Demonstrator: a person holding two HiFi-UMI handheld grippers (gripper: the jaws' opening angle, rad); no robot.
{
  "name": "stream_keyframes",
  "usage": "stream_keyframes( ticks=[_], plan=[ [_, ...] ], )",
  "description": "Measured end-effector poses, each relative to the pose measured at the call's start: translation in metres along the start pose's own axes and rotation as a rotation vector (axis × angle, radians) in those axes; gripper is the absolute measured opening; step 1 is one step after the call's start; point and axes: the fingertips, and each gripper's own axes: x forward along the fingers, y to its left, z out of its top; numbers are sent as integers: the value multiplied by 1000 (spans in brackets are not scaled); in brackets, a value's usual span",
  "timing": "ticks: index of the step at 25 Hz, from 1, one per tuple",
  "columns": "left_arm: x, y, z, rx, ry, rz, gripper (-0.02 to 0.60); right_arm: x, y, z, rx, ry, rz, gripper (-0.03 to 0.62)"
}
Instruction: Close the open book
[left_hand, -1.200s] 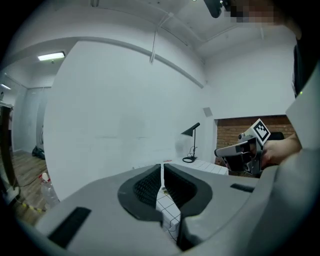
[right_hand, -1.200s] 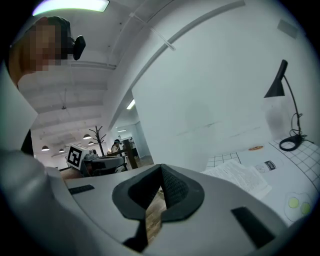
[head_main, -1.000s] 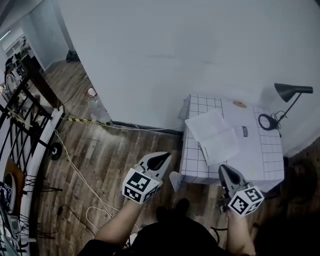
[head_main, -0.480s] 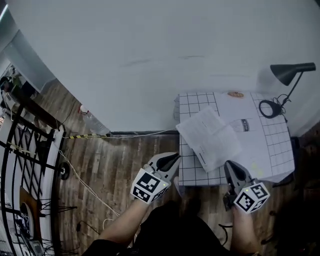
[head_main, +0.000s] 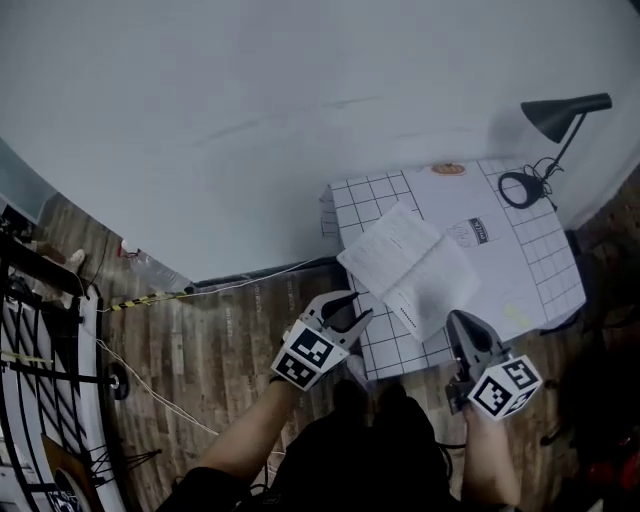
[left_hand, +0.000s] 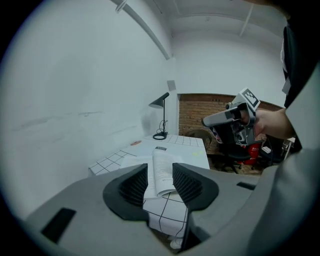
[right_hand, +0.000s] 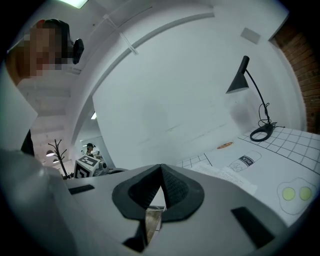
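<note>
The open book (head_main: 408, 266) lies with white pages up on the near left part of the grid-cloth table (head_main: 520, 270). My left gripper (head_main: 355, 307) hangs over the wooden floor just short of the table's near left corner. Its jaws are opening and nothing is between them. In the left gripper view the book (left_hand: 163, 161) shows beyond the left gripper (left_hand: 160, 176), apart from its fingers. My right gripper (head_main: 462, 320) is shut and empty at the table's near edge. In the right gripper view the right gripper (right_hand: 161, 172) has its pads touching.
A black desk lamp (head_main: 560, 110) stands at the table's far right corner, its round base (head_main: 518, 188) on the cloth. A white wall runs behind the table. A cable (head_main: 240, 284) and a bottle (head_main: 150, 265) lie on the floor, and a black metal rack (head_main: 30, 330) stands far left.
Both grippers have moved towards the table and the book. The left gripper's jaws, shut before, now stand apart. The right gripper stays shut.
</note>
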Motion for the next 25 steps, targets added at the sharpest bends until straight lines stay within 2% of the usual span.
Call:
stream_keyframes(
  ticks=[4, 8, 11, 17, 25],
  plan=[
    [17, 9, -11, 43, 22, -55, 150, 3, -2, -10, 15, 8, -50, -5],
    [46, 10, -38, 93, 90, -103, 164, 6, -15, -23, 47, 28, -79, -5],
    [68, 6, -56, 95, 128, -138, 170, 6, -29, -29, 59, 34, -100, -5],
    [104, 2, -88, 135, 215, -165, 218, 7, -60, -44, 95, 39, -143, -5],
    [141, -8, -124, 340, 333, -199, 270, 3, -82, -61, 136, 39, -181, -5]
  ],
)
